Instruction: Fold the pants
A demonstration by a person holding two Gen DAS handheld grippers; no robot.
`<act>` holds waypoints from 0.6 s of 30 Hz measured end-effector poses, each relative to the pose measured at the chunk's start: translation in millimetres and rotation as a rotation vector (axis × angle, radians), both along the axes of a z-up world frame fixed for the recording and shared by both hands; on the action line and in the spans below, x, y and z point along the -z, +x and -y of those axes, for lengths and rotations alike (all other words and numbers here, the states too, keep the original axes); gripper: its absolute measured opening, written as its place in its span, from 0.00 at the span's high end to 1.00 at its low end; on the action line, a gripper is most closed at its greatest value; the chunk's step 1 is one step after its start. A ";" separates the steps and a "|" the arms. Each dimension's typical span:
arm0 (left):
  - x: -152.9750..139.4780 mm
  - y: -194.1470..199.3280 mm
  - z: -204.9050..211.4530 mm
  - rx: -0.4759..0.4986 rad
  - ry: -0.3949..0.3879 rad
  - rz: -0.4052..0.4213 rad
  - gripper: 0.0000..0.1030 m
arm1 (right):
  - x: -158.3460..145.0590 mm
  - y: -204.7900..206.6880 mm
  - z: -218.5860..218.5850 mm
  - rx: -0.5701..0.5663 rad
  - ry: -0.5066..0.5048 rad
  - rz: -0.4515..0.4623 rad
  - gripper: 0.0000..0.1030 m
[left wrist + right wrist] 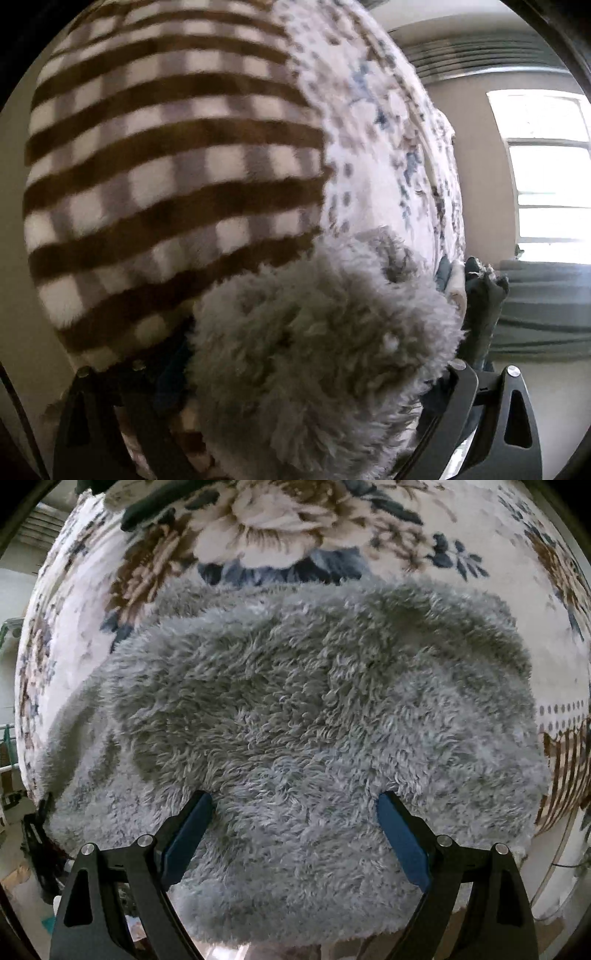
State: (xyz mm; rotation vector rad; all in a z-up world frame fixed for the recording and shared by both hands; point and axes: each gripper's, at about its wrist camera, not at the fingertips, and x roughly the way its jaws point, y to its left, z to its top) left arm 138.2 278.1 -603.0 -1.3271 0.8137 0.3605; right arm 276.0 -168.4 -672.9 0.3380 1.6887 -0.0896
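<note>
The pants [295, 709] are grey, shaggy fleece, lying bunched on a floral blanket [295, 535]. In the right wrist view my right gripper [295, 797] points down onto them. Its blue pads [192, 834] stand wide apart with their tips at the fleece, pinching nothing. In the left wrist view a thick lump of the same pants [314, 350] bulges up between the black fingers [480, 398] of my left gripper [310, 339]. The fleece hides most of both pads. The jaws stand wide apart on either side of the lump, and I see no pinch.
A brown and white checked blanket [166, 166] lies beside the floral blanket [369, 166]. A dark garment [484, 295] lies at the blanket's far edge, and dark cloth [147, 509] shows beyond the pants. A bright window [546, 173] is at the right. Floor clutter [37, 849] lies below the edge.
</note>
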 end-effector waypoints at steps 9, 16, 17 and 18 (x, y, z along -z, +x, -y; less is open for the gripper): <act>-46.8 -3.0 3.8 0.091 0.221 -0.004 0.69 | 5.4 5.6 -18.4 -0.070 -0.053 0.029 0.10; -140.5 5.5 52.6 0.210 0.422 0.088 0.72 | 14.8 1.3 -15.4 -0.112 -0.018 0.032 0.10; -155.7 8.8 64.0 0.236 0.451 0.112 0.73 | 15.1 2.4 -14.5 -0.113 -0.007 0.032 0.10; -167.0 13.0 73.8 0.257 0.472 0.127 0.73 | 15.4 3.6 -10.9 -0.113 0.007 0.034 0.10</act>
